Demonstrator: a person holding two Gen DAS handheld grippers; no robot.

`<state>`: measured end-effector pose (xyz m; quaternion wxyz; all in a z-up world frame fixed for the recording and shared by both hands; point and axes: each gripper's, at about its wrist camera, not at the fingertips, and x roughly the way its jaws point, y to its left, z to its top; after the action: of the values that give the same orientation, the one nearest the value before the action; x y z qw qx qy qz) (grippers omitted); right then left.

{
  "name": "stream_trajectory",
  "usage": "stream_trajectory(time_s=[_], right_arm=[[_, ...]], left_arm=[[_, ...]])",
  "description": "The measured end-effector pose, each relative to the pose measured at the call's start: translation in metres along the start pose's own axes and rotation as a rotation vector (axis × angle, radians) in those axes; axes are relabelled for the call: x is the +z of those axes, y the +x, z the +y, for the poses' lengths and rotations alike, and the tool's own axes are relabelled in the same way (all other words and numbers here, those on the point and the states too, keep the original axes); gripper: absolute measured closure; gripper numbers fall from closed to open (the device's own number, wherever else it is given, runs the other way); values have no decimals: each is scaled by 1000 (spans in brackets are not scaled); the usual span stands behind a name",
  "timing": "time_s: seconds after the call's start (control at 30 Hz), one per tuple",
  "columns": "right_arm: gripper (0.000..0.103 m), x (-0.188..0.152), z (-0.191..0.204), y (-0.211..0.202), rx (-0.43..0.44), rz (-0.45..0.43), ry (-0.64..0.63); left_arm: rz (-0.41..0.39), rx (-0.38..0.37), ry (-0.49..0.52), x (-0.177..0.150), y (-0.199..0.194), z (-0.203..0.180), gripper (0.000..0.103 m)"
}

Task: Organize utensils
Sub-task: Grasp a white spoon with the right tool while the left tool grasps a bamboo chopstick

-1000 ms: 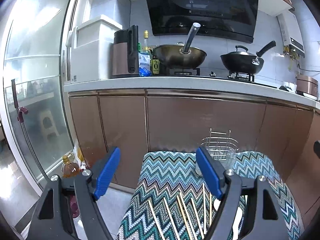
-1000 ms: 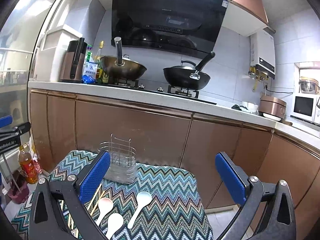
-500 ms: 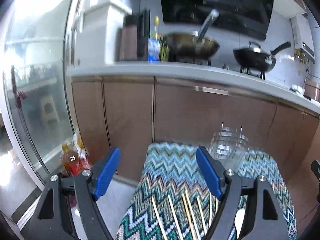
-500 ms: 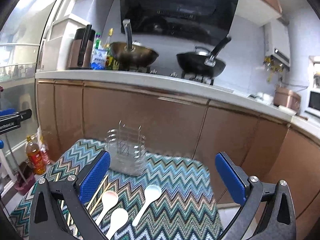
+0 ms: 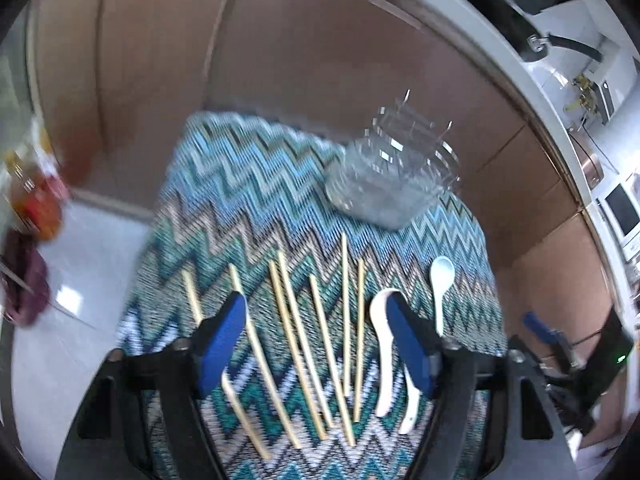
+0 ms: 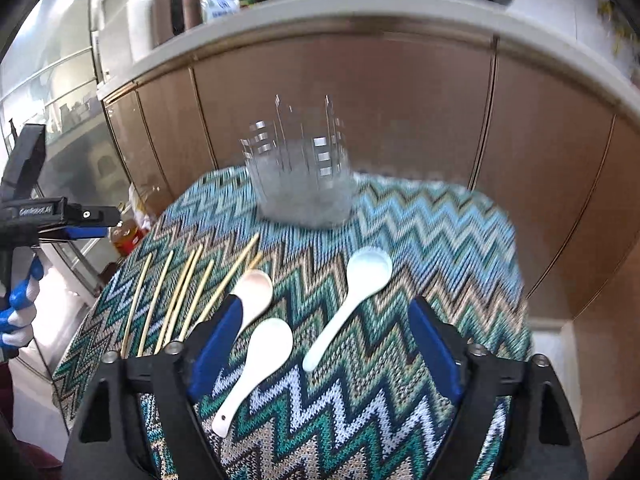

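We've dropped both tools over the zigzag-cloth desk (image 6: 420, 240): left tool (image 5: 316, 344) and right tool (image 6: 324, 344) narrowing, still apart, empty; pale wooden chopsticks (image 5: 296, 344) and white ceramic spoons (image 6: 348, 300) ungrabbed.

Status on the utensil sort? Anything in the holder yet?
Nothing done: the wire holder looks empty, though blur hides detail. All three white spoons and the chopsticks lie loose on the zigzag cloth. In hand: nothing; left tool over the chopsticks and right tool over the spoons, jaws closing on neither. Left: everything.
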<state>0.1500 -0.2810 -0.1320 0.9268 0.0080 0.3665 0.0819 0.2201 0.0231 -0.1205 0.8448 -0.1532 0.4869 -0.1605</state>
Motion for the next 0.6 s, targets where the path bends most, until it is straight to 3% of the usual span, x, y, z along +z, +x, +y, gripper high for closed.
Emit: stream_trajectory(time_s=[0.07,0.27,0.6], right_arm=[[28,-3,-8,11,26,28,23],[36,-8,-28,31,65,90,63],[37,-7,-42,57,86,134,68]], left_arm=[[62,-28,-29,6,14,4,58],[182,62,-69,22,62,16,80],[284,167,-97,37,113,32,91]])
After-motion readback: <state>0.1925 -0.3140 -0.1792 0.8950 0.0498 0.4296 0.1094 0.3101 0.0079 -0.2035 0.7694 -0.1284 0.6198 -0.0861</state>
